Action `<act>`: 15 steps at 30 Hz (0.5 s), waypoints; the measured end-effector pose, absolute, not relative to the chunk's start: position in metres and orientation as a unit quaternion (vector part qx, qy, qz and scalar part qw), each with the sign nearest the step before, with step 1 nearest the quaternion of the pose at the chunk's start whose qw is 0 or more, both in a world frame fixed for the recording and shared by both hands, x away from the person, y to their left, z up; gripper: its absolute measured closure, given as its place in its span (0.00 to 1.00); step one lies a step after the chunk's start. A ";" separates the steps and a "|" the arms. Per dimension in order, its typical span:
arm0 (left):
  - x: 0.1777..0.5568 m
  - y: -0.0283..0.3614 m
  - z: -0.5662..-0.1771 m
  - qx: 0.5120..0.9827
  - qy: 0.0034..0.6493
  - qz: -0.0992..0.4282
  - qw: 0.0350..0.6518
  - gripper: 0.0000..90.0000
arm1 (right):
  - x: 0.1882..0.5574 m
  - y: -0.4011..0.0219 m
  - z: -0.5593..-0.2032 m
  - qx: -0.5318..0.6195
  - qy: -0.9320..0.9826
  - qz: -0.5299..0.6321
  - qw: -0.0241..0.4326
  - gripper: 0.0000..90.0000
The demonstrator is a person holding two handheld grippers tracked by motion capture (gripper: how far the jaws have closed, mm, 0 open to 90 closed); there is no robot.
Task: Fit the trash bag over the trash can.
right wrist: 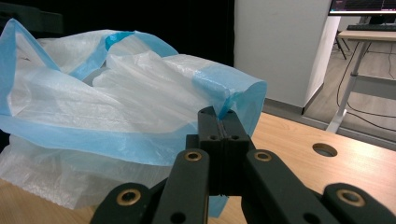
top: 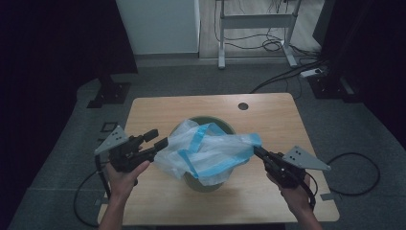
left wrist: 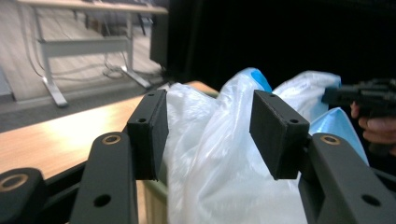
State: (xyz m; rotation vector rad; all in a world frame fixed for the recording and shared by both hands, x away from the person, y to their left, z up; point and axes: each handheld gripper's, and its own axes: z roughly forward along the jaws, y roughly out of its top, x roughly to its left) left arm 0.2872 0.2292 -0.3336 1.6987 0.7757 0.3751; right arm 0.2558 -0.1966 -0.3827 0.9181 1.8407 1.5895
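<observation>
A thin white plastic bag with a blue rim (top: pixel 206 151) lies crumpled over a round green bin (top: pixel 225 125) in the middle of the wooden table (top: pixel 268 115). My right gripper (top: pixel 258 152) is at the bag's right end and is shut on a fold of the blue rim (right wrist: pixel 229 100). My left gripper (top: pixel 158 139) is at the bag's left side. Its pads (left wrist: pixel 149 135) stand apart, with the white bag (left wrist: pixel 224 158) bulging between them and neither pad pressing on it. The right gripper (left wrist: pixel 336 95) and its hand appear beyond the bag in the left gripper view.
A round cable hole (top: pixel 243 106) sits in the table's far right part. Beyond the table are a white cabinet (top: pixel 158 24), a white desk frame (top: pixel 253 21) and floor cables (top: pixel 287 74). Dark curtains stand at both sides.
</observation>
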 end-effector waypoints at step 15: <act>0.305 0.202 -0.342 0.765 0.319 0.150 0.539 0.82 | 0.257 -0.191 -0.379 0.334 0.685 0.591 0.267 0.99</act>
